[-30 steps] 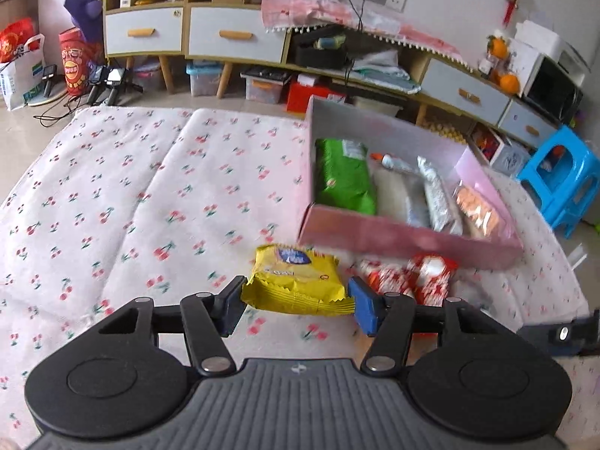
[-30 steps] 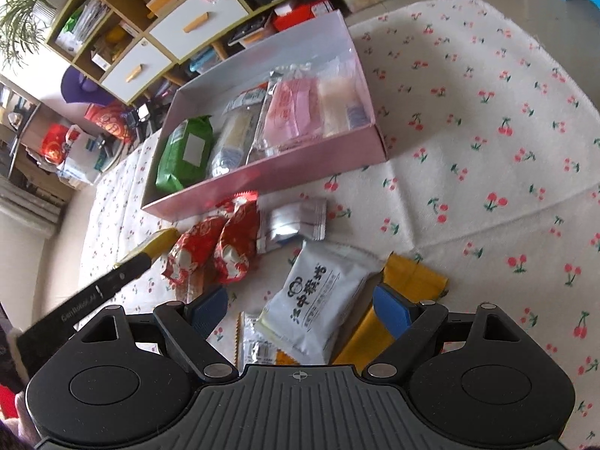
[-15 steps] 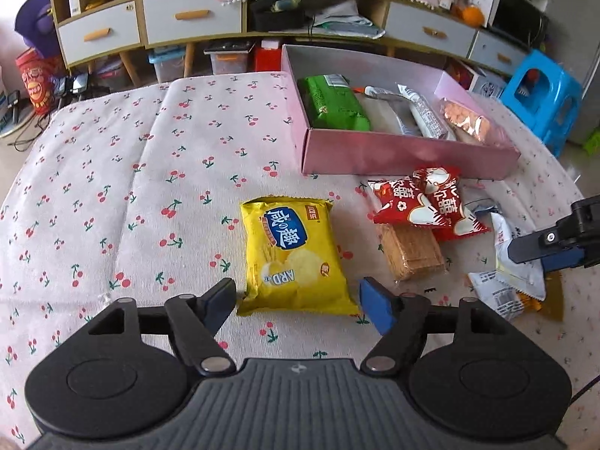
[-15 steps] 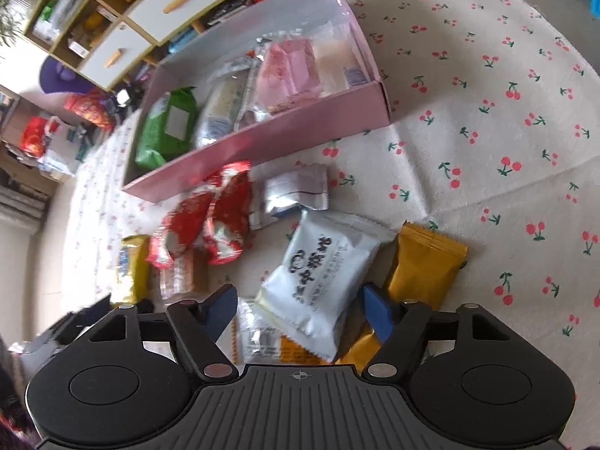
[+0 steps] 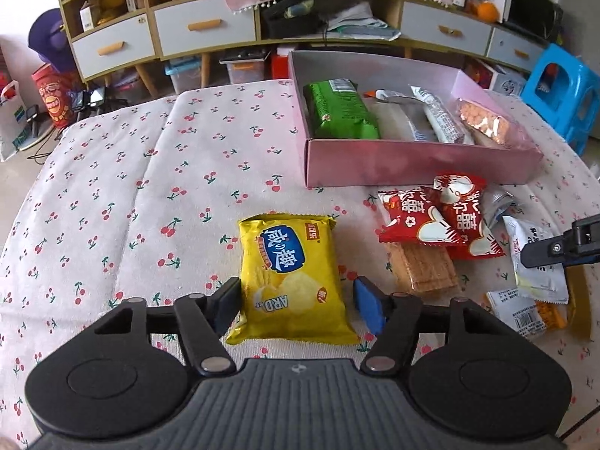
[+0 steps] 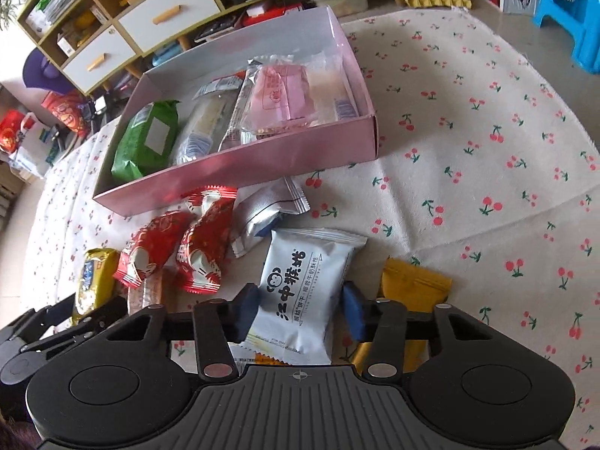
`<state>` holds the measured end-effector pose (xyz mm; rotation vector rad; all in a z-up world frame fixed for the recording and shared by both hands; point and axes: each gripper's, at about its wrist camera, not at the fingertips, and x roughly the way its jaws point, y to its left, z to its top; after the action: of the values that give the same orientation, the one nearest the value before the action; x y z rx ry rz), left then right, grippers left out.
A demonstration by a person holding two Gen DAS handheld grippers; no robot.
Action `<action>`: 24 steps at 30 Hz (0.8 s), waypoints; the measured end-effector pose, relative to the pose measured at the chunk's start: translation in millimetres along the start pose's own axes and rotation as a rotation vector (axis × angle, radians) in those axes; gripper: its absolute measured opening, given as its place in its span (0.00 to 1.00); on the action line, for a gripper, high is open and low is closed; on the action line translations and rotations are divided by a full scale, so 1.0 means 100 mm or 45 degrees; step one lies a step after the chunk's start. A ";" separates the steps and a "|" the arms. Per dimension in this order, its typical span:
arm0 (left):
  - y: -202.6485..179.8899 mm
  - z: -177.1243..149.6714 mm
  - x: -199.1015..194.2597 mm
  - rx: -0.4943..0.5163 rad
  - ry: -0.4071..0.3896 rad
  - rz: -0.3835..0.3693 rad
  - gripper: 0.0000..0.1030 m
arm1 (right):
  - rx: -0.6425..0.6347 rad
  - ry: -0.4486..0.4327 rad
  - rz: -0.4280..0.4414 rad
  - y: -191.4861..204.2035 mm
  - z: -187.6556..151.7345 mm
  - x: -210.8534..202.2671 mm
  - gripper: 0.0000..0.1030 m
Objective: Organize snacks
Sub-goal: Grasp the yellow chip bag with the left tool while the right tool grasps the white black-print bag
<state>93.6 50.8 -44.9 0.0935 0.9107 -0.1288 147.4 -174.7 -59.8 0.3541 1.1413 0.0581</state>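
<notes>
Left gripper (image 5: 296,302) jaws closing around yellow chip bag (image 5: 290,277), lying flat near; right pad not touching, no pinch.

Right gripper (image 6: 300,309) jaws closing on white cookie packet (image 6: 305,292); contact unclear.

Pink box (image 5: 412,167) far, 5 snacks inside.

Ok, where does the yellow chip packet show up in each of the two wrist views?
Left wrist view: the yellow chip packet lies low in the centre, between the fingers of the left hand-held gripper.
Right wrist view: it sits at the far left edge, partly hidden.
Shared landmark: the two red packets, lying between it and the pink box.
</notes>
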 end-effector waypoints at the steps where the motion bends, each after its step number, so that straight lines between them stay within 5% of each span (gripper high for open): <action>1: 0.00 0.00 0.00 -0.006 0.000 0.008 0.54 | -0.002 -0.001 -0.003 0.00 0.00 0.00 0.41; 15: 0.07 0.08 -0.12 -0.118 0.036 -0.057 0.47 | 0.058 0.011 0.084 -0.09 0.05 -0.17 0.24; 18: 0.05 0.09 -0.12 -0.139 0.051 -0.067 0.47 | 0.064 0.021 0.082 -0.11 0.04 -0.13 0.30; 21: 0.03 0.08 -0.12 -0.149 0.074 -0.069 0.47 | 0.078 0.036 0.068 -0.10 0.04 -0.08 0.50; 24: 0.02 0.07 -0.10 -0.159 0.094 -0.068 0.47 | 0.056 0.013 0.035 -0.02 0.05 -0.05 0.51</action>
<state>92.9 52.1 -32.5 -0.0426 0.9933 -0.1184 149.3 -179.2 -54.5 0.4086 1.1493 0.0590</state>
